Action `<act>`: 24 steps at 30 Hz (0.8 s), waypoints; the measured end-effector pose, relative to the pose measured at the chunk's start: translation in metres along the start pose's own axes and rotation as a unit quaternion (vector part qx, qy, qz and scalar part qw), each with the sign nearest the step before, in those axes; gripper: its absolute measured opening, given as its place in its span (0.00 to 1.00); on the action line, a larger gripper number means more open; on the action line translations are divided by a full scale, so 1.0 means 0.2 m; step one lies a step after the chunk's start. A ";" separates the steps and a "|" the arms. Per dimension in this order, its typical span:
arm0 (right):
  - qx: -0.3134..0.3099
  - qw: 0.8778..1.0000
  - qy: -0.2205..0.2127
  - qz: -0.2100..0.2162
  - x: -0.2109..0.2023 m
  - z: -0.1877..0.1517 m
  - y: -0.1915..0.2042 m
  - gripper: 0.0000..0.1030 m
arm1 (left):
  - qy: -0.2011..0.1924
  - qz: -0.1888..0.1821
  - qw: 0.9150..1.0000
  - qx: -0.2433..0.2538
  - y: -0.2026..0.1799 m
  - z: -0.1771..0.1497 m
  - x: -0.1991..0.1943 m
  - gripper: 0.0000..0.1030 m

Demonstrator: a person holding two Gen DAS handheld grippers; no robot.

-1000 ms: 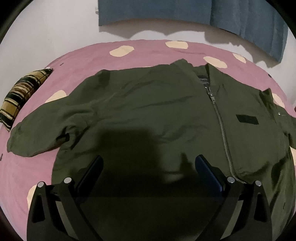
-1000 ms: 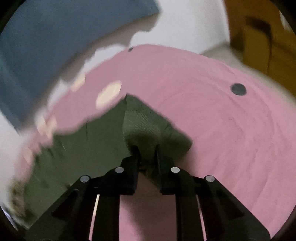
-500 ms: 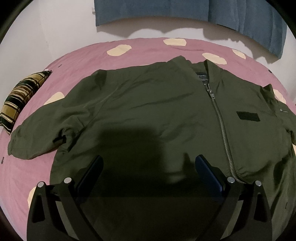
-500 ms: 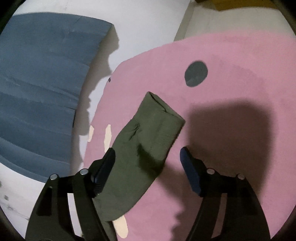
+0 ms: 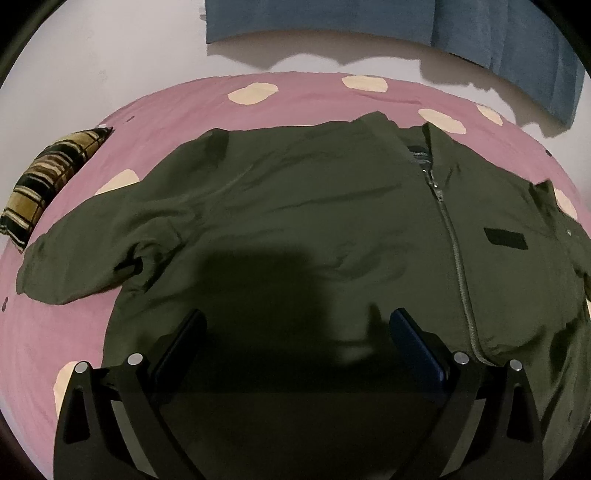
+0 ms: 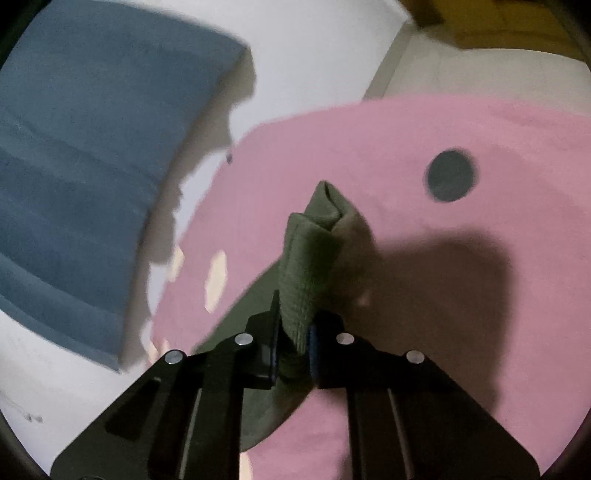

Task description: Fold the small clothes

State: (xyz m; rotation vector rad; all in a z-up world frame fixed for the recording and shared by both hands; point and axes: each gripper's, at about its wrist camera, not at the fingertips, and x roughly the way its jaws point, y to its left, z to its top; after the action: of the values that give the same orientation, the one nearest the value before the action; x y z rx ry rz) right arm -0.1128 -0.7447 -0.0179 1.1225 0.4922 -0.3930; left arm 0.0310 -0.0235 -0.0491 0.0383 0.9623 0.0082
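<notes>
An olive green zip jacket (image 5: 295,221) lies spread front-up on a pink spotted bedsheet (image 5: 177,107), collar toward the wall, one sleeve (image 5: 81,258) stretched to the left. Above its lower hem hovers my left gripper (image 5: 295,332), jaws wide apart and holding nothing. In the right wrist view my right gripper (image 6: 293,332) is shut on the ribbed cuff (image 6: 314,251) of the jacket's other sleeve, which sticks up bunched between the fingers above the pink sheet (image 6: 406,129).
A plaid yellow and black cushion (image 5: 48,177) lies at the bed's left edge. A blue curtain (image 5: 369,18) hangs on the white wall behind the bed. A dark round spot (image 6: 450,175) marks the sheet beyond the cuff.
The right gripper let go of the sleeve cuff, opened wide over it, and has closed on it again while shifting and rolling. The left gripper stayed in place and open.
</notes>
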 end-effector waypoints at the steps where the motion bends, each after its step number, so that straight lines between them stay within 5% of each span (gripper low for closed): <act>1: 0.005 1.000 -0.012 -0.006 -0.05 -0.01 -0.02 0.10 | -0.001 -0.001 1.000 -0.003 0.01 0.00 0.00 0.96; 5: 0.013 0.998 0.003 -0.069 -0.05 -0.06 -0.16 0.10 | 0.007 -0.018 1.000 -0.019 0.04 0.01 0.03 0.96; 18: 0.042 0.996 -0.011 -0.074 -0.03 -0.11 -0.20 0.12 | 0.009 -0.052 0.997 -0.065 0.33 -0.01 -0.02 0.96; 24: 0.033 0.993 -0.037 -0.109 -0.17 -0.15 -0.11 0.44 | -0.004 -0.045 0.993 -0.113 0.61 -0.05 -0.07 0.96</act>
State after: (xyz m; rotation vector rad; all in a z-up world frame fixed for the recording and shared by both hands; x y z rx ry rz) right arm -0.1589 -0.7237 -0.0263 1.1177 0.5410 -0.6429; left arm 0.0166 0.0989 -0.0389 -0.2131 0.9488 0.0338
